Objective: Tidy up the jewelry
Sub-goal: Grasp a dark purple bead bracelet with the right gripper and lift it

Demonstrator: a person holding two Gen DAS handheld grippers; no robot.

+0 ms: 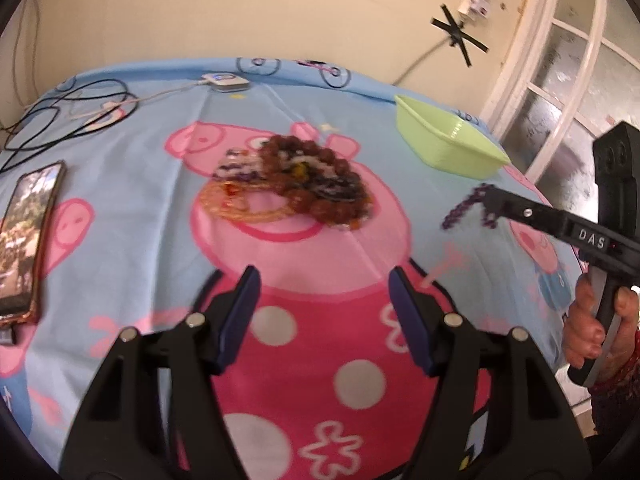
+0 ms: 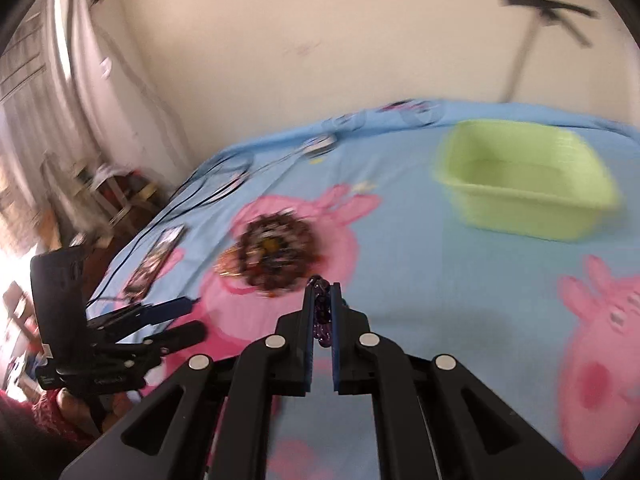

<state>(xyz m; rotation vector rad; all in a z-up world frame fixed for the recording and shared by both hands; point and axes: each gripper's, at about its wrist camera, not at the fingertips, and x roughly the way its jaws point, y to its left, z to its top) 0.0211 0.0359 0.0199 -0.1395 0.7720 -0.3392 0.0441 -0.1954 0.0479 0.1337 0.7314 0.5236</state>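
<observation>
A pile of beaded jewelry, brown, white, purple and orange, lies on the cartoon-print bedsheet; it also shows in the right wrist view. My right gripper is shut on a purple bead strand, held above the sheet to the right of the pile; the left wrist view shows this gripper with the strand dangling. A light green plastic basin stands beyond it at the far right, also seen in the left wrist view. My left gripper is open and empty, in front of the pile.
A phone lies at the left edge of the bed. Black and white cables and a white charger lie at the far left by the wall. A window is to the right.
</observation>
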